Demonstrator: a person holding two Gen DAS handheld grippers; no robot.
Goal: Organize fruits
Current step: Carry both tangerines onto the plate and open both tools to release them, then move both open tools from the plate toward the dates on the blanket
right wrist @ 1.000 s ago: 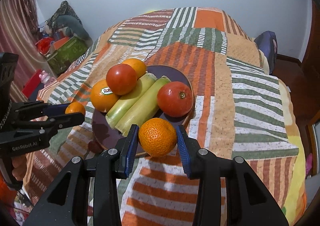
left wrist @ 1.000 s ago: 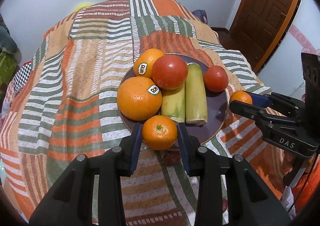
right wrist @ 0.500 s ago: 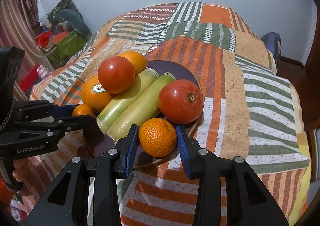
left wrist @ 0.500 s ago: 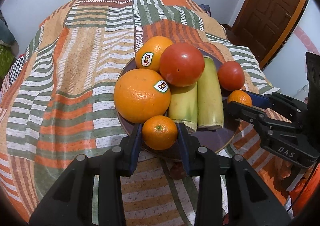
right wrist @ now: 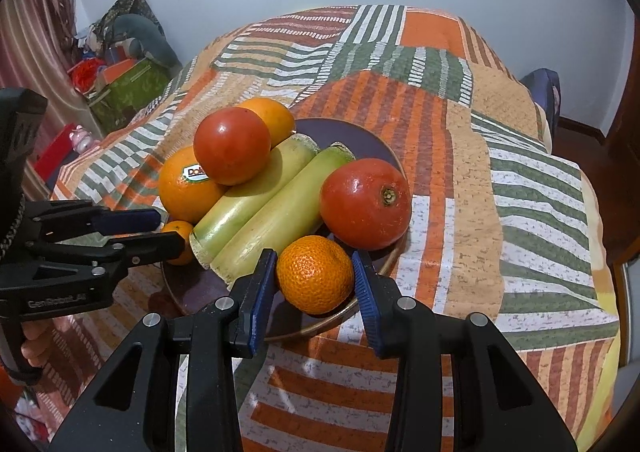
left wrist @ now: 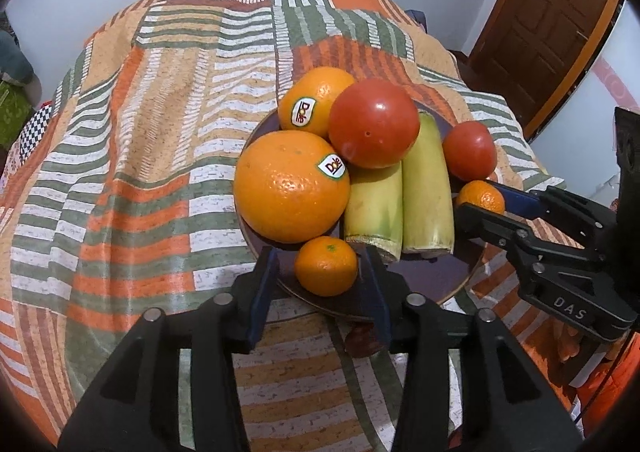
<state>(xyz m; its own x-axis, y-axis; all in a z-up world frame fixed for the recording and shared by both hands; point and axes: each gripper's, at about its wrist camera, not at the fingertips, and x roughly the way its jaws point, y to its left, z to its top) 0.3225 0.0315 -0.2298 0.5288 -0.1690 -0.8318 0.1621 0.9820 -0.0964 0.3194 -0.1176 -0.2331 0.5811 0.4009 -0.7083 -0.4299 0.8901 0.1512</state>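
A dark plate (left wrist: 460, 284) on the striped quilt holds two stickered oranges (left wrist: 292, 188), two tomatoes (left wrist: 374, 122) and two pale green cobs (left wrist: 426, 188). A small mandarin (left wrist: 326, 266) rests on the plate's near edge. My left gripper (left wrist: 319, 256) has its jaws opening around it, with a gap at each pad. From the right wrist view the left gripper (right wrist: 170, 230) flanks that mandarin (right wrist: 178, 230). My right gripper (right wrist: 314, 256) is shut on a second mandarin (right wrist: 314, 274), low over the plate's (right wrist: 352, 140) rim beside a tomato (right wrist: 364, 204). This right gripper (left wrist: 478, 198) also shows in the left wrist view.
The patterned quilt (left wrist: 160, 132) covers the whole surface and drops off at its edges. A wooden door (left wrist: 552, 20) stands at the far right. Boxes and bags (right wrist: 128, 84) lie on the floor to the left. A hand (right wrist: 28, 348) grips the left tool.
Both grippers sank toward the plate. The left jaws spread off the small mandarin, which now lies on the plate. The right gripper keeps its mandarin.
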